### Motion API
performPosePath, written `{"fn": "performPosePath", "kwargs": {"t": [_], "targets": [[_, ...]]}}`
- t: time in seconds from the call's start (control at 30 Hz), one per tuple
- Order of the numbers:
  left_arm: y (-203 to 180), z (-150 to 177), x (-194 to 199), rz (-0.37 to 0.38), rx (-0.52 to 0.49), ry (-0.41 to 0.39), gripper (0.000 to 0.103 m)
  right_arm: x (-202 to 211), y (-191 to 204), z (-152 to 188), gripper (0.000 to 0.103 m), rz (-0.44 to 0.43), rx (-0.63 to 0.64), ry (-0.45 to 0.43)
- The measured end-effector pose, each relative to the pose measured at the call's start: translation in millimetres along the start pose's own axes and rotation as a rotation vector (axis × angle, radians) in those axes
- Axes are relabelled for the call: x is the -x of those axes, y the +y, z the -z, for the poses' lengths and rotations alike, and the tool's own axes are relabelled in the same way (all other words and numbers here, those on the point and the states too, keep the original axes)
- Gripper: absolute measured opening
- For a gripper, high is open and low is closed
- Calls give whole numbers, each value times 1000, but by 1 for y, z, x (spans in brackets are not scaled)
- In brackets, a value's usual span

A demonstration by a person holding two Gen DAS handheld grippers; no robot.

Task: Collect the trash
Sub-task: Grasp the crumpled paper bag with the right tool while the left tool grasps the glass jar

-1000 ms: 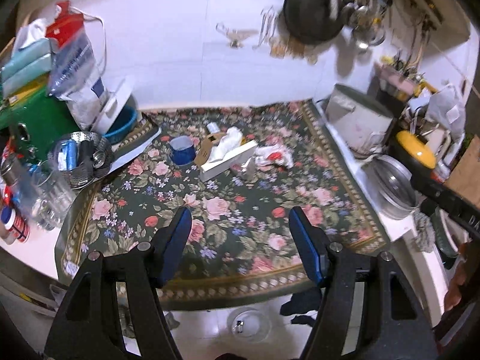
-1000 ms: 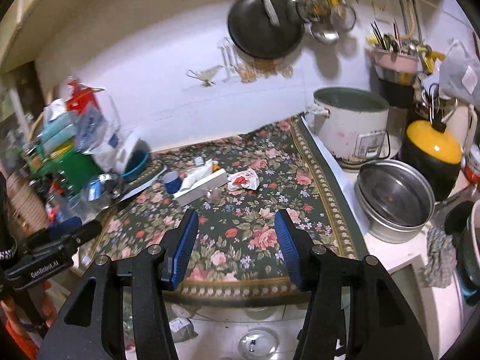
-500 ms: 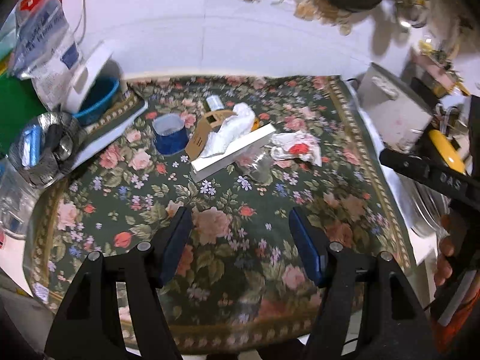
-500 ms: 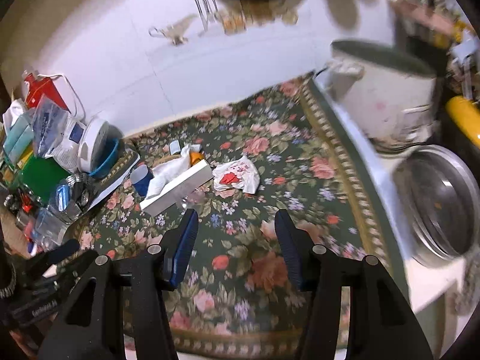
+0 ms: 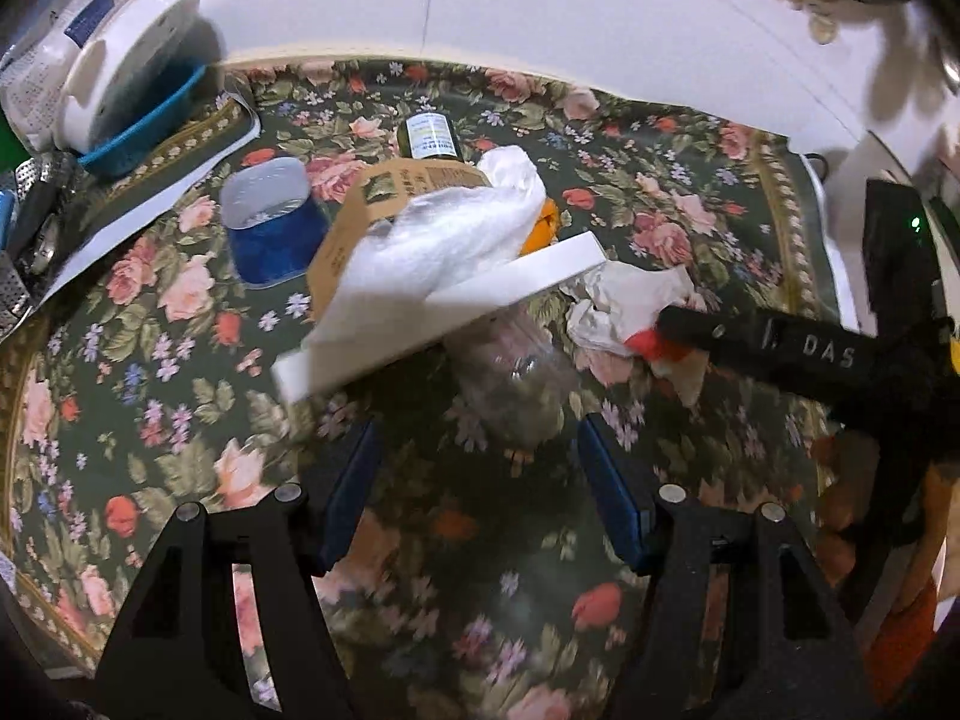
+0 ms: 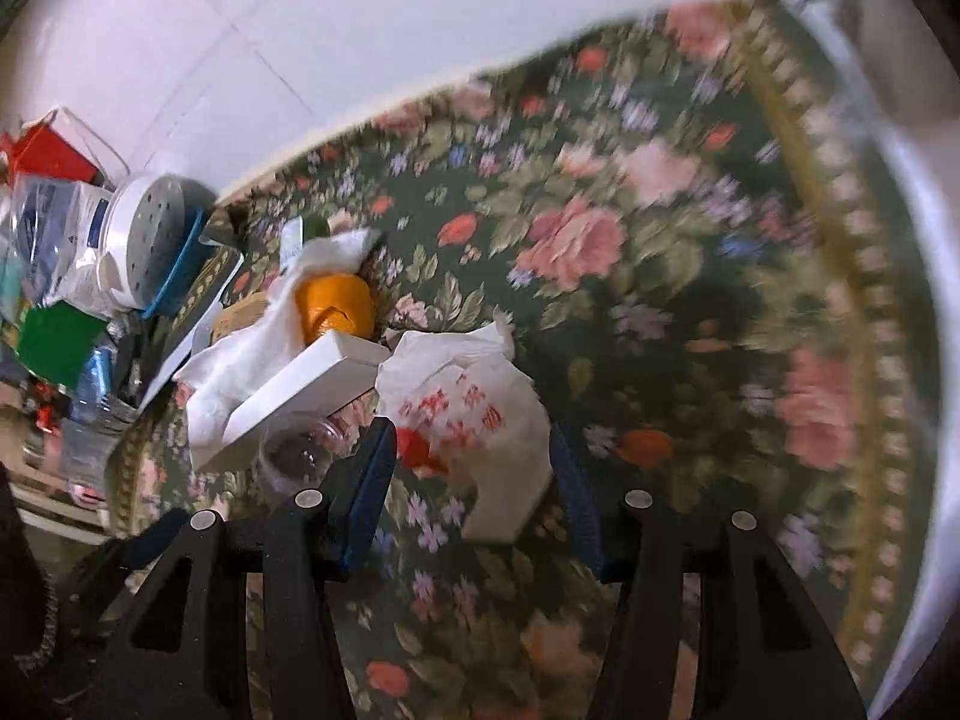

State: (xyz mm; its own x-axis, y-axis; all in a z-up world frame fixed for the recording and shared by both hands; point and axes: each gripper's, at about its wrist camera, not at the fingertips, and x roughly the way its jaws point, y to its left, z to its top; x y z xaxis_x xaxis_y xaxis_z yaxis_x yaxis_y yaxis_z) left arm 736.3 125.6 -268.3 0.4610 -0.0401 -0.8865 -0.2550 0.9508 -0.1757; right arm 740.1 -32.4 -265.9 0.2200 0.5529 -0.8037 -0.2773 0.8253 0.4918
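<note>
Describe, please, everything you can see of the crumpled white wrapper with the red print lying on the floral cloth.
The crumpled white wrapper looks like thin paper or plastic film, creased and bunched, with red printed marks and a solid red patch at its near edge. It lies loose on the floral cloth, just right of the long white box, close to it or touching, and near a clear plastic cup. The right hand-held gripper straddles its near end with jaws open, the pads not visibly pressing on it.

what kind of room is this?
Probably a home kitchen counter: a floral cloth covers a surface against a white wall, with a metal strainer at the left edge, a white perforated lid in a blue basket, and scattered trash.
</note>
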Motion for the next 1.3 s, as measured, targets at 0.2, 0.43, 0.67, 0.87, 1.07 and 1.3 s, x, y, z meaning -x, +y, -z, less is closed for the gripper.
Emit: {"fn": "performPosePath", "kwargs": {"t": [0.2,0.43,0.67,0.87,1.07,1.3], "targets": [[-9,-10,-17,12,44,21,66,-8,-9,-1,37,-61,29,17],[-18,-15,-28,28,101,15,66,20,-17,12,25,33,101,-44],[-9,-18,-32,33,163,-7,53,53,-38,23,24,126,87,-103],[-13,-7,-17,58,84,-36,52,68,-33,35,24,155,58,-149],[-10,13,19,112,-24,-73,51,83,-9,56,24,180,44,-209],[9,39,79,175,-141,-145,51,111,30,97,24,215,-5,-320]]}}
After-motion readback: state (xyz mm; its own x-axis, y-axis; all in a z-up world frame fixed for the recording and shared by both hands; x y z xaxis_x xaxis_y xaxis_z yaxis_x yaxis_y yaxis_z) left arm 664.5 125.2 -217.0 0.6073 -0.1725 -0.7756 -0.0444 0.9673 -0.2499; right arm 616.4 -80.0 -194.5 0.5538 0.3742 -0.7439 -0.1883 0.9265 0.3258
